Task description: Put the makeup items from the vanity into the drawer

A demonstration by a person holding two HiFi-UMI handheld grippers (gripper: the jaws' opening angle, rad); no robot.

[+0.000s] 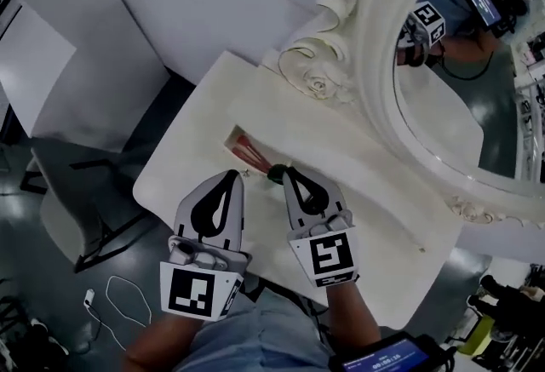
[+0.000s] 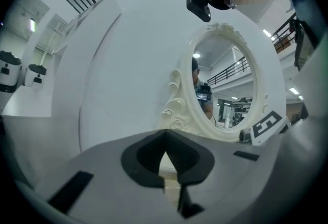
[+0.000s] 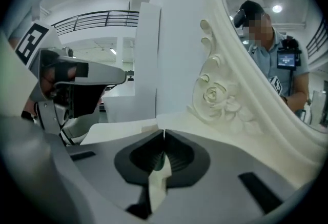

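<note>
**Both tools pinched shut at the vanity, drawer barely showing**

Far left on the floor there's a white cable [image 1: 115, 298]. Next to it is a grey seat-like thing [image 1: 68, 187] on dark legs, half tucked behind the counter [image 1: 192, 136] edge, and I can't make out what it really is.

The left tool [image 1: 231, 176] hovers over the front of the counter, jaws pinched together and empty. Just past its tip is the drawer [image 1: 234, 139], which shows only as a narrow open slot. Reddish items [image 1: 253, 152] lie inside it, mostly hidden under the upper ledge, so I can't tell what kind of makeup they are.

The right tool [image 1: 286, 172] is just beside the left one, jaws closed too, with its tip at the near end of that slot. A small dark thing [image 1: 276, 175] sits right at that tip. Pinched or only touching, I can't tell.

The right side is filled by the oval mirror [image 1: 451, 81] with its carved rose [image 1: 319, 86]. The mirror is cut off by the picture edge and reflects a person.
</note>
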